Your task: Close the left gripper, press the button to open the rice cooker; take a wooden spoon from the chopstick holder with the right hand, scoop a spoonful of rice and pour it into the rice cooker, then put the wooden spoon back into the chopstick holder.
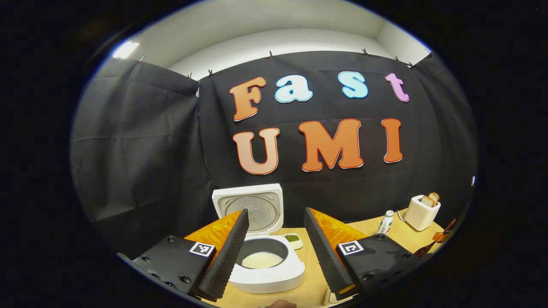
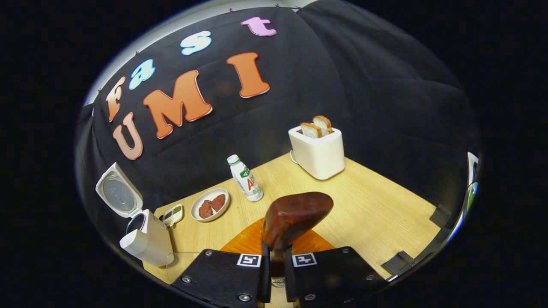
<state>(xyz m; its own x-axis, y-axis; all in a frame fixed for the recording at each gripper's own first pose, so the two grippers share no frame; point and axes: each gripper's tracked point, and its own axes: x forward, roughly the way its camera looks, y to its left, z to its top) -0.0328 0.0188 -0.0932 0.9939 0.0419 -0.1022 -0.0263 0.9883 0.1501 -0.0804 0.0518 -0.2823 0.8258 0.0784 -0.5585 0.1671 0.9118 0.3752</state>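
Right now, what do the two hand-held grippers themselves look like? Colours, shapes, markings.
Left hand-held gripper: two long, tapering black fingers with ridged pads, orange backing behind them, black blocks with screws at the base, and a square black-and-white tag on each block. Right hand-held gripper: the same black screwed blocks, a tag on each, orange behind them.

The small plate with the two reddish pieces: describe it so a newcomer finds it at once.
Start at the open rice cooker at the left end of the wooden table. Going right, pass the little rectangular dish beside it; the plate lies next, just before the upright bottle. It is the round, pale one, holding two reddish-brown pieces.
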